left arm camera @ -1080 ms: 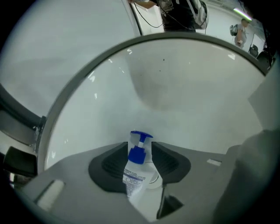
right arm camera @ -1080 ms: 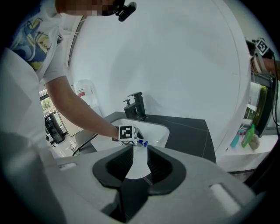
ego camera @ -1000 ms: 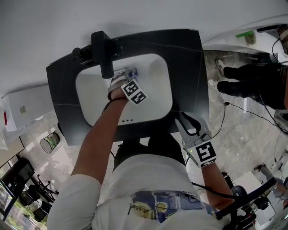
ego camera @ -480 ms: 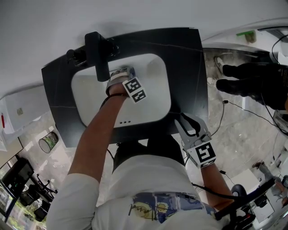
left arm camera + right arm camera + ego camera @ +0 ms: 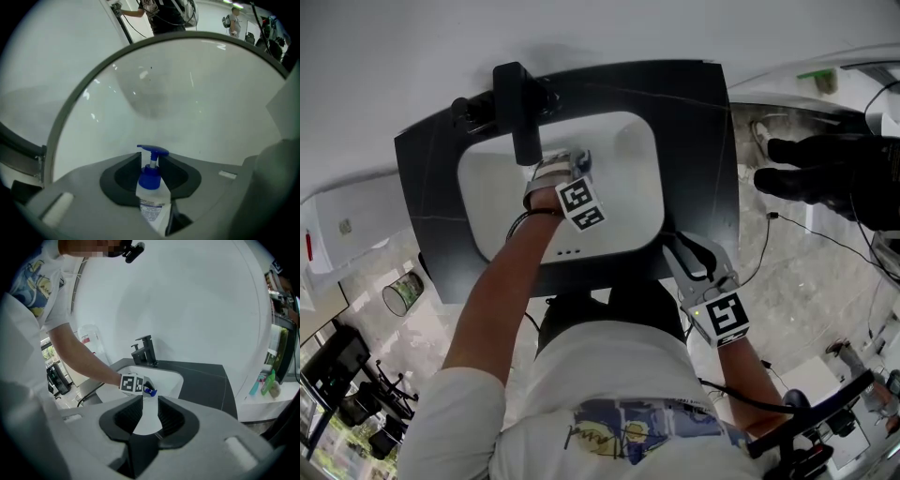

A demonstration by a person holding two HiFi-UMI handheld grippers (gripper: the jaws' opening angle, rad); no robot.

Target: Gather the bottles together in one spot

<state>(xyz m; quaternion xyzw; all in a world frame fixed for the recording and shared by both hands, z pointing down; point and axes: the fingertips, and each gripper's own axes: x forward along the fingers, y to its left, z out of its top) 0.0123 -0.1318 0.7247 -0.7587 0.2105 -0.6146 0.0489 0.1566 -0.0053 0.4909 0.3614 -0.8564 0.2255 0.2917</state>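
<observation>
A small white pump bottle (image 5: 151, 192) with a blue cap and pump head stands between the jaws of my left gripper (image 5: 151, 161). The jaws have just been closing and now press on the bottle's neck. That gripper (image 5: 575, 161) hangs over the white sink basin (image 5: 623, 211), just right of the black faucet (image 5: 517, 108), and points steeply down. Only the bottle's blue top (image 5: 582, 156) shows in the head view. My right gripper (image 5: 680, 251) waits at the counter's front right corner, open and empty. From its own view (image 5: 149, 405) it looks across at the left gripper (image 5: 140, 389) and the bottle (image 5: 150, 391).
The dark countertop (image 5: 694, 122) surrounds the basin and ends at a white wall behind. A side shelf at the right holds green and teal items (image 5: 268, 383). A person in black (image 5: 825, 173) stands to the right. A white wall box (image 5: 347, 225) sits at the left.
The left gripper has shifted a little over the basin, away from the faucet, with the bottle between its jaws. The right gripper has stayed in place.
</observation>
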